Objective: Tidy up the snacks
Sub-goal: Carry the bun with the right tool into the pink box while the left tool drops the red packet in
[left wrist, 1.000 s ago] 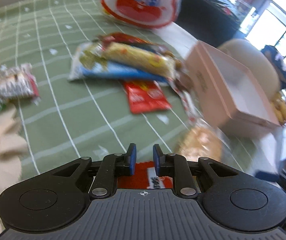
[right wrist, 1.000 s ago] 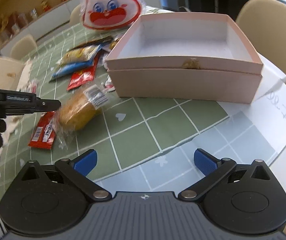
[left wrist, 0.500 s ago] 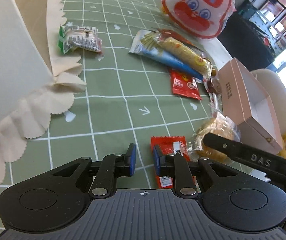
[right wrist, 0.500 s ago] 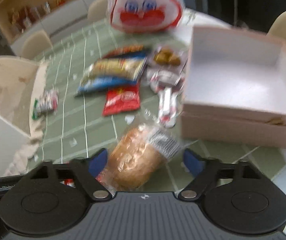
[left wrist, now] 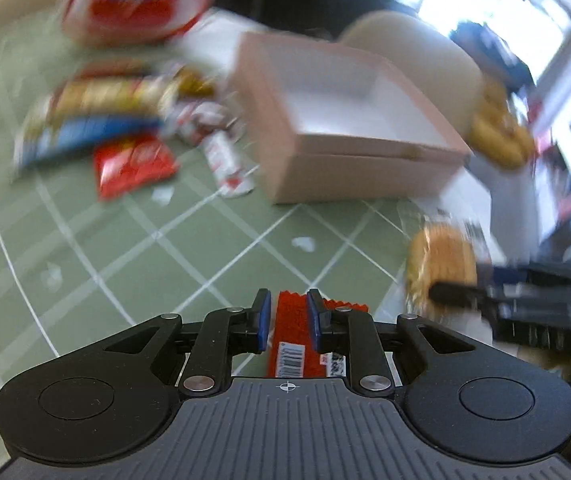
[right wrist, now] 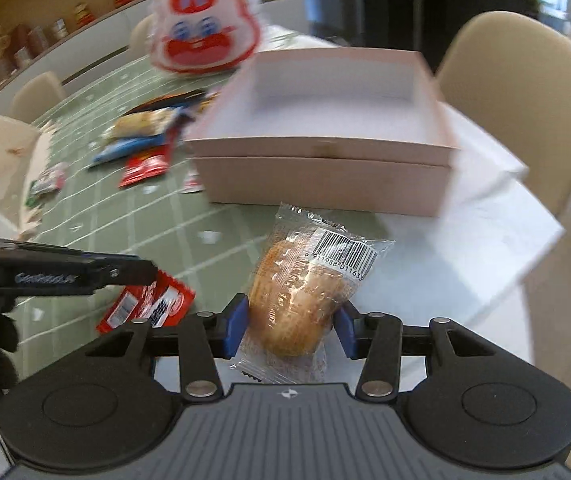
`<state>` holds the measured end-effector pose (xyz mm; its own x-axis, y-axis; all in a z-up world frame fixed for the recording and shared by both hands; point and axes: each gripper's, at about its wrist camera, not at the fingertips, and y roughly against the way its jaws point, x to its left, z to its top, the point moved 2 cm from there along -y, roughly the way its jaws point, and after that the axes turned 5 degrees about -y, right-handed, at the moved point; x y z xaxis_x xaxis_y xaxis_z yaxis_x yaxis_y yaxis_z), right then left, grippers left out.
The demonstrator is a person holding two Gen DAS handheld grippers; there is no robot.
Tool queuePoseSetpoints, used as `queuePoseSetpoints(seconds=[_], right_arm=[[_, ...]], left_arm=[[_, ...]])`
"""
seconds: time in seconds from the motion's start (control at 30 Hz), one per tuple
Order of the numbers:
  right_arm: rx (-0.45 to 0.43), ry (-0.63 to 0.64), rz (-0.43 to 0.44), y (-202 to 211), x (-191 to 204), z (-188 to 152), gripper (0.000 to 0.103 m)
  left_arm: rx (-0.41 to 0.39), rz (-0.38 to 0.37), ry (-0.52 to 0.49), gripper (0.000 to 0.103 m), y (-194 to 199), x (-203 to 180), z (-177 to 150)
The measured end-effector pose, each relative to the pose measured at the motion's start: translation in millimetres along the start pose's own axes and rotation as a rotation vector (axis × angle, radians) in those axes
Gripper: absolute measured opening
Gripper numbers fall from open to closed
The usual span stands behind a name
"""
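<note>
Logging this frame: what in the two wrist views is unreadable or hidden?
- Left wrist view: motion blur smears the snack pile and the printed bag; no label is legible.
- Left wrist view: the red wrapper between the left gripper jaws is half covered by the gripper body.
- Right wrist view: the bread's rear end sits behind the right gripper.
- Right wrist view: the pink box's near inner floor is hidden by its front wall.

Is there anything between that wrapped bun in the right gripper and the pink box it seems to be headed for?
Nothing visible. The bun sits between the right gripper's pads, and the stretch of table up to the box's near wall is bare. The box is open on top and looks empty. The other snacks lie off to the left.
</note>
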<state>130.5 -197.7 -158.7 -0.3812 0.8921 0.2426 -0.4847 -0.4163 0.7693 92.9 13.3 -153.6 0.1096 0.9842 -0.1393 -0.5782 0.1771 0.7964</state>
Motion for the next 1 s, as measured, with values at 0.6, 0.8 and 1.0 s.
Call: queuePoseSetpoints(seconds=[0.6, 0.8, 1.0], right_arm=[[-0.075, -0.125, -0.022, 4, -27, -13, 0.065], [-0.073, -0.125, -0.025, 2, -26, -14, 0.066], [-0.073, -0.136, -0.028, 3, -28, -14, 0.068]], left_arm=[[0.094, 0.002, -0.318, 0.045, -12, -71, -13], [0.095, -0.055, -0.338, 0.068, -15, -79, -16], [0.093, 0.019, -0.398, 0.067, -15, -80, -24]])
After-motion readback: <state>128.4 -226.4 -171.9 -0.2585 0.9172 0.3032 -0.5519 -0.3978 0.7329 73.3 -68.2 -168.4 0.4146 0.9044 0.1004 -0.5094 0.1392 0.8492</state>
